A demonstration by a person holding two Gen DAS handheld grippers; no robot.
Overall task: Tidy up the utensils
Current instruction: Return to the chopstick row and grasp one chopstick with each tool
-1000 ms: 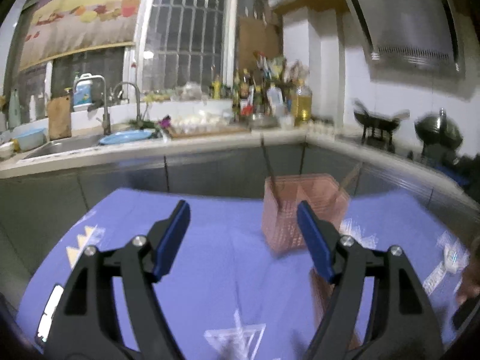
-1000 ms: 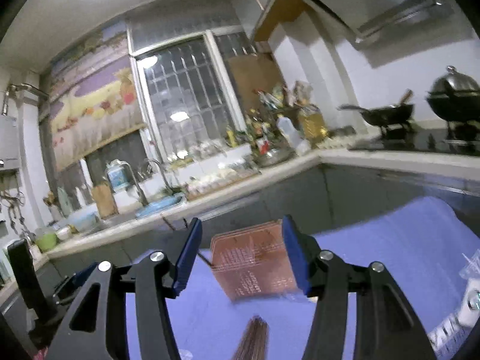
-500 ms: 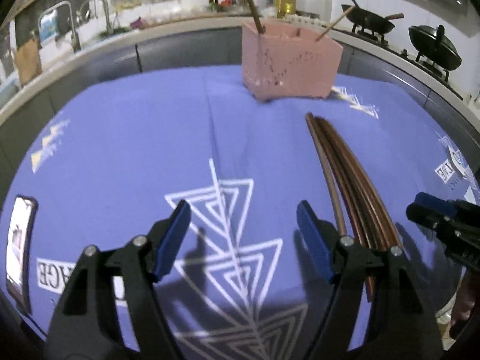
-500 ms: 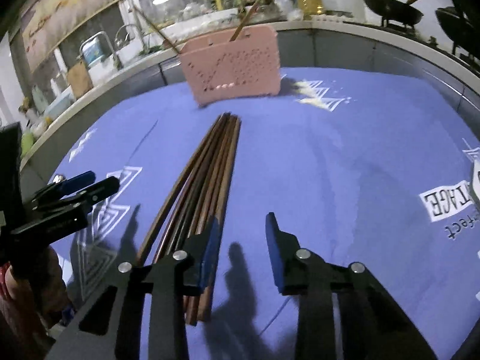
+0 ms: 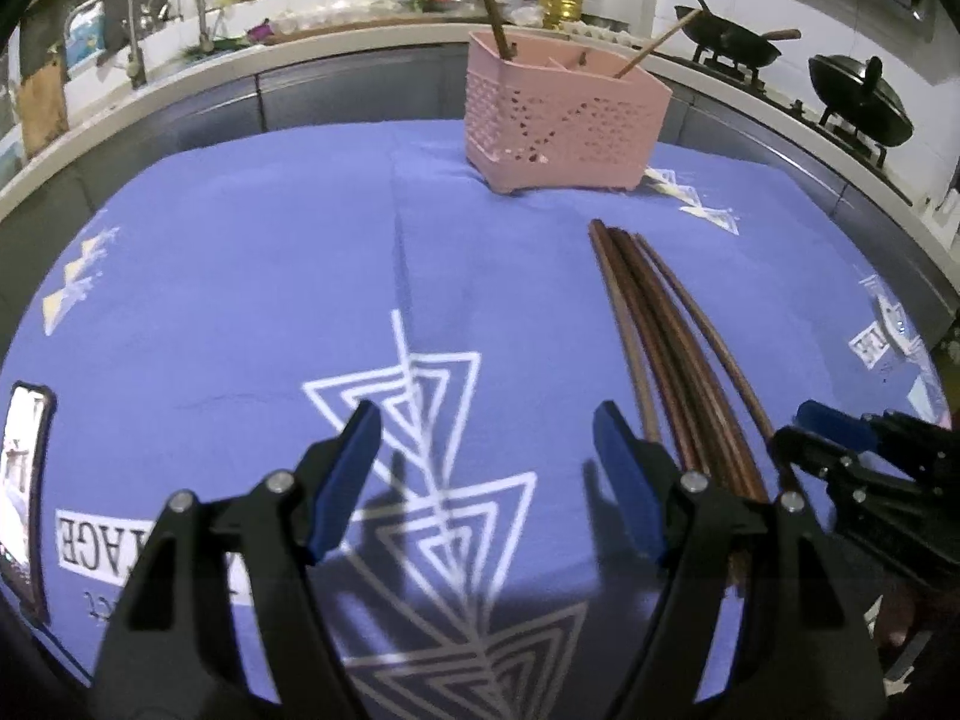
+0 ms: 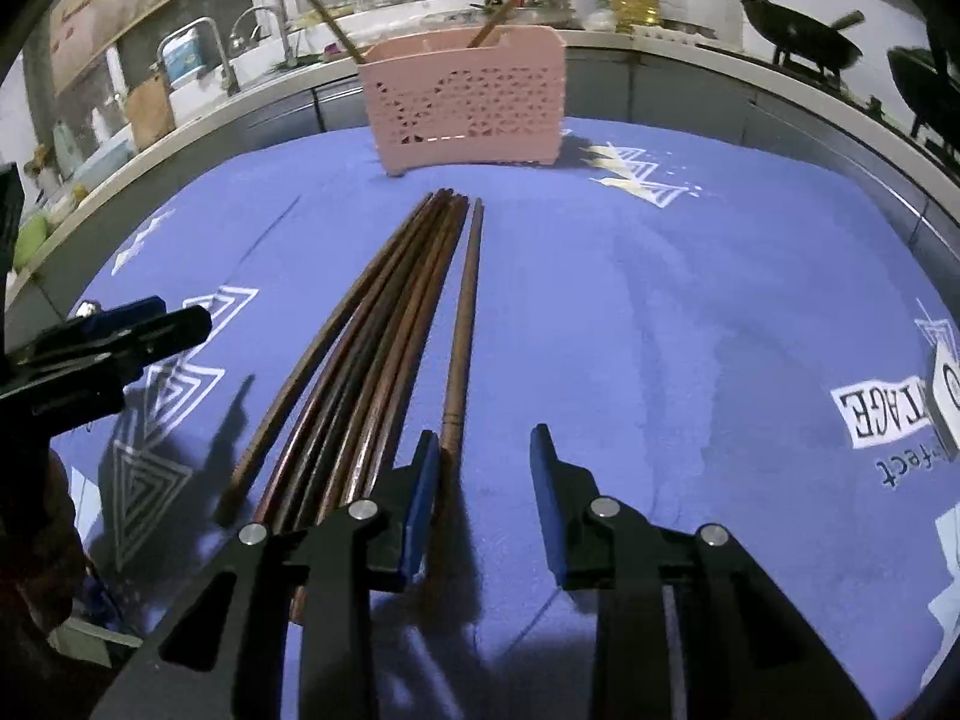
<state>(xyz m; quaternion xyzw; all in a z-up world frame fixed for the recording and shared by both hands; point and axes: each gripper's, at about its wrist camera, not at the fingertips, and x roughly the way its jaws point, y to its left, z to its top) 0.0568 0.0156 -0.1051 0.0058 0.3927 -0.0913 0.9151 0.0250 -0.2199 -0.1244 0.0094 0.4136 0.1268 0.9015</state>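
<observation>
While tilted down toward the cloth, left wrist view:
- Left gripper [image 5: 486, 456]: released, blue pads spread wide, nothing between them, hovering over the white triangle print.
- Tablecloth [image 5: 240, 276]: blue-violet, covering the whole work surface, white triangle pattern and block lettering near the front edge.
- Chopsticks [image 5: 654, 324]: dark brown bundle lying flat on the cloth, just right of the right-hand pad, far tips aimed toward the basket.
- Pink basket [image 5: 564, 126]: perforated utensil holder standing upright at the far side of the cloth, with two sticks leaning out of it.
- Right gripper [image 5: 840, 438]: at the right edge, beside the near ends of the bundle.
- Phone [image 5: 21, 468]: lying at the left edge of the cloth.

Right wrist view:
- Right gripper [image 6: 480, 462]: partly narrowed yet gripping nothing, bare cloth between the pads.
- Single chopstick [image 6: 465, 324]: lying slightly apart, right of the bundle, near end just beside the left-hand pad.
- Chopsticks [image 6: 372, 348]: fanned toward the near end, running under the left finger.
- Pink basket [image 6: 468, 102]: beyond the far tips, upright.
- Left gripper [image 6: 138, 324]: entering from the left edge.
- Wok [image 6: 798, 36]: on the stove behind.
</observation>
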